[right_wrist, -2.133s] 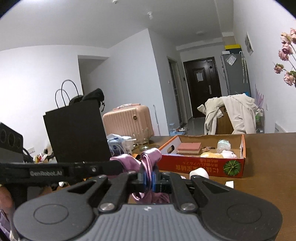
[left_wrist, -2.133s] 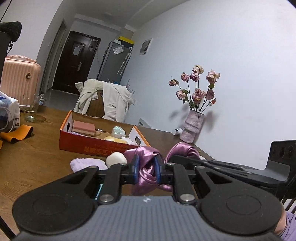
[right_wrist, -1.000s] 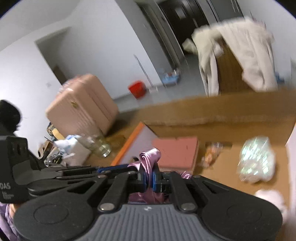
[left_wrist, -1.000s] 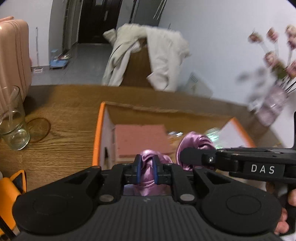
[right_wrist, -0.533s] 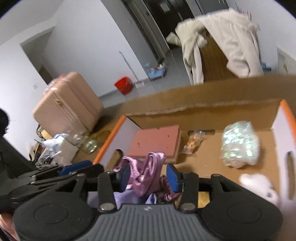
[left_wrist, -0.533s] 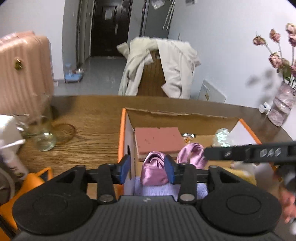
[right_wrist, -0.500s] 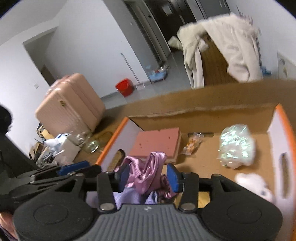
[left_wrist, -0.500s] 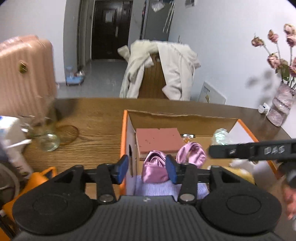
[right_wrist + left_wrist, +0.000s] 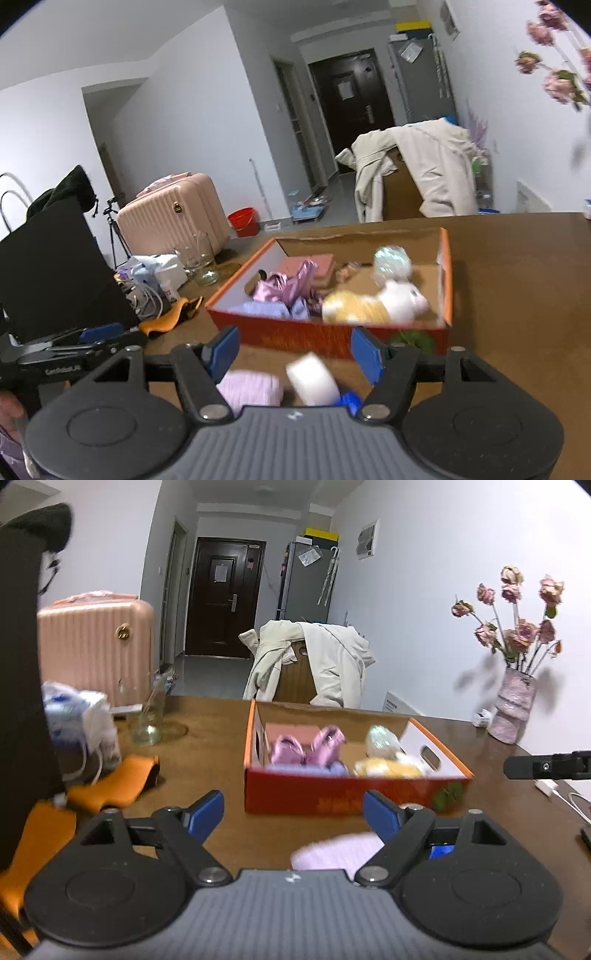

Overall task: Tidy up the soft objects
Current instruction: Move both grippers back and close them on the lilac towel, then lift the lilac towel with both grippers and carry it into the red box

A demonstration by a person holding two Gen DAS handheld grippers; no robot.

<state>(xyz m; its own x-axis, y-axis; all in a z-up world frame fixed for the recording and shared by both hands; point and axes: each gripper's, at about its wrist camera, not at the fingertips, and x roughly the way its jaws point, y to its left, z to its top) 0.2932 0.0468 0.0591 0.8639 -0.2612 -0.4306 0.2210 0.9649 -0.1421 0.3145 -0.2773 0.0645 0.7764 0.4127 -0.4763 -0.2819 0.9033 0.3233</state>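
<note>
Both grippers released, one box point(image 9: 328, 336) ahead.
Left gripper point(image 9: 293, 814) and right gripper point(image 9: 293, 349) spread empty; between right fingers point(image 9: 223, 349): one cloth point(image 9: 251, 389), one roll point(image 9: 314, 378).

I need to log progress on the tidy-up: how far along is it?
Done: the purple satin cloth lies in the orange box with the plush toy. In hand: nothing; left gripper and right gripper have jaws open. Left: the lilac cloth and white soft piece on the table.

The left gripper point(image 9: 293, 814) gapes wide over the surface point(image 9: 218, 746), with the orange box point(image 9: 347, 794) at twelve o'clock holding pink satin cloth point(image 9: 306, 747).
</note>
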